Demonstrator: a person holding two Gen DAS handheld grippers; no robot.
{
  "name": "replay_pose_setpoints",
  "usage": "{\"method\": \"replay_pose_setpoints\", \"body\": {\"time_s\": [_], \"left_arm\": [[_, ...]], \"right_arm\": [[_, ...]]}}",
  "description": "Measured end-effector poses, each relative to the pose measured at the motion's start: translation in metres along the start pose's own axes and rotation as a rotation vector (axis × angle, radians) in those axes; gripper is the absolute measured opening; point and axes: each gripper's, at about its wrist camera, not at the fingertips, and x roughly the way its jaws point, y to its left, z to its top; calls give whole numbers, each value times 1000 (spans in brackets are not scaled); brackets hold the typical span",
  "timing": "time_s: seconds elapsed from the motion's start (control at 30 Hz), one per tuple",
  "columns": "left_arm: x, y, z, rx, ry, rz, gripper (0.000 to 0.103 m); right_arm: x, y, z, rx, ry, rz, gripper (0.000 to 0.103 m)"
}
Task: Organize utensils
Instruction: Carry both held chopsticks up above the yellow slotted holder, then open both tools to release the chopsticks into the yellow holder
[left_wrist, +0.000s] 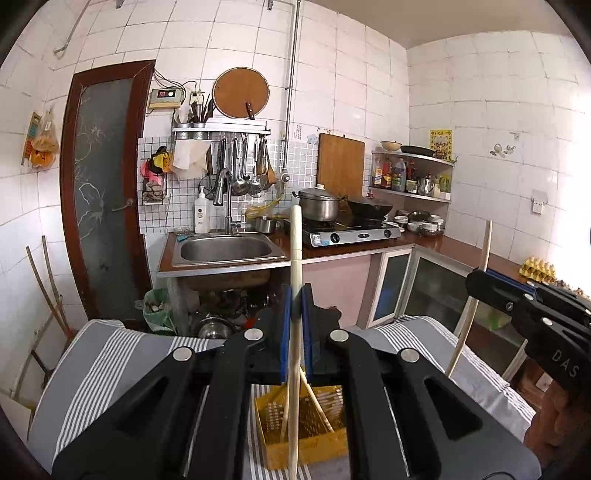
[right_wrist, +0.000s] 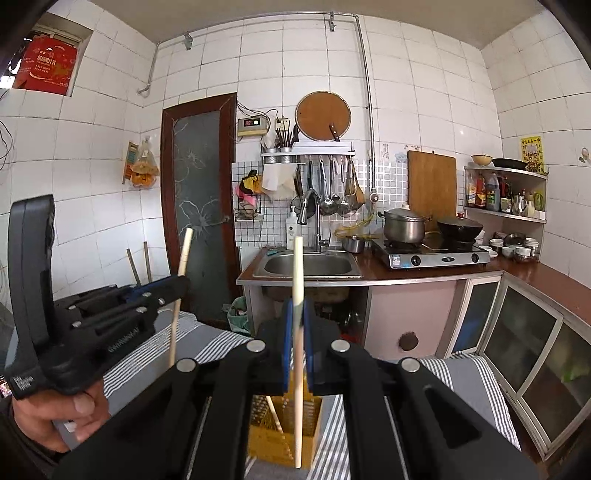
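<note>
The left gripper (left_wrist: 295, 306) is pinching one chopstick (left_wrist: 294, 332) upright and the right gripper (right_wrist: 298, 317) is pinching another chopstick (right_wrist: 297, 295) upright, both hanging over the yellow basket (left_wrist: 306, 448) on the striped cloth (left_wrist: 92, 369), where two more sticks (left_wrist: 317, 402) are leaning.
</note>
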Motion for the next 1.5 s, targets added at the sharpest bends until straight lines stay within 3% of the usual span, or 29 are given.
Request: {"method": "replay_pose_setpoints", "body": {"time_s": [0.43, 0.73, 0.77, 0.83, 0.87, 0.9, 1.17, 1.33, 1.5], "left_arm": [[54, 3, 5, 4, 2, -8, 5], [93, 14, -18, -21, 48, 0, 5], [96, 15, -24, -19, 59, 4, 5], [107, 22, -42, -27, 102, 27, 21], [110, 26, -48, -41, 117, 35, 38], [111, 33, -55, -63, 139, 40, 38], [55, 77, -68, -65, 136, 99, 38], [7, 112, -114, -67, 206, 190, 40], [-45, 117, -180, -39, 279, 243, 42]], "right_arm": [[53, -7, -1, 17, 15, -5, 6], [87, -6, -22, 22, 74, 8, 6], [93, -6, -28, 24, 101, 17, 8], [101, -8, -37, 29, 148, 14, 24], [101, -10, -40, 33, 149, 10, 39], [97, -14, -42, 40, 142, 3, 41], [44, -44, -57, 58, 135, -82, 41], [2, -62, -109, 87, 218, -150, 41], [-40, -65, -177, 160, 317, -172, 41]]}}
